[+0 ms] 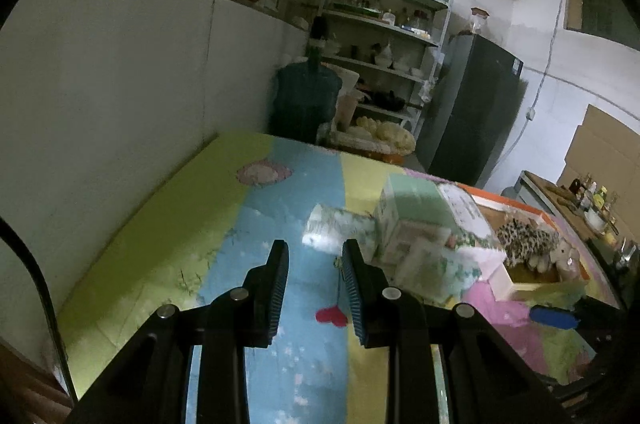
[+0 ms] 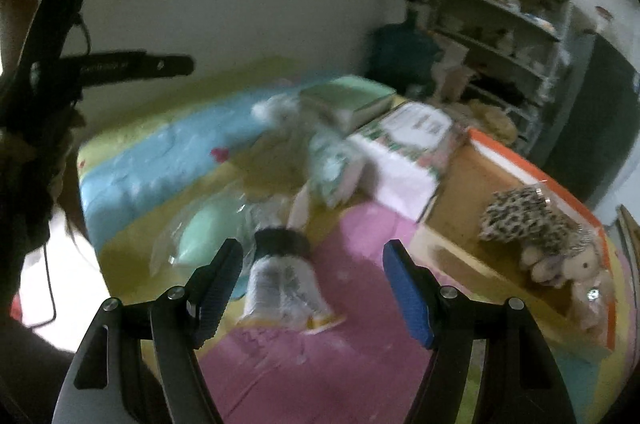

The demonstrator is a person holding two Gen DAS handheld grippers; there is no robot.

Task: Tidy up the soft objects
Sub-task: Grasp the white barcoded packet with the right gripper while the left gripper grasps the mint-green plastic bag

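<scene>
My left gripper (image 1: 315, 254) hovers over the blue stripe of the colourful mat (image 1: 168, 224), its jaws narrowly apart with nothing between them. Just beyond its tips lies a soft white-green tissue pack (image 1: 336, 228) beside a green tissue box (image 1: 416, 203). My right gripper (image 2: 313, 250) stands wide open above a white packet with a black band (image 2: 282, 276) lying on the pink patch, without touching it. A mint-green soft pack in clear wrap (image 2: 200, 240) lies to its left. A spotted hedgehog plush (image 2: 536, 224) sits in the orange-edged cardboard box (image 2: 516, 159).
A white printed carton (image 2: 408, 143) stands next to the cardboard box. Beyond the table are a wall, a large water bottle (image 1: 304, 95), cluttered shelves (image 1: 392, 35) and a dark fridge (image 1: 476, 103). A counter with bottles (image 1: 588, 199) is at the right.
</scene>
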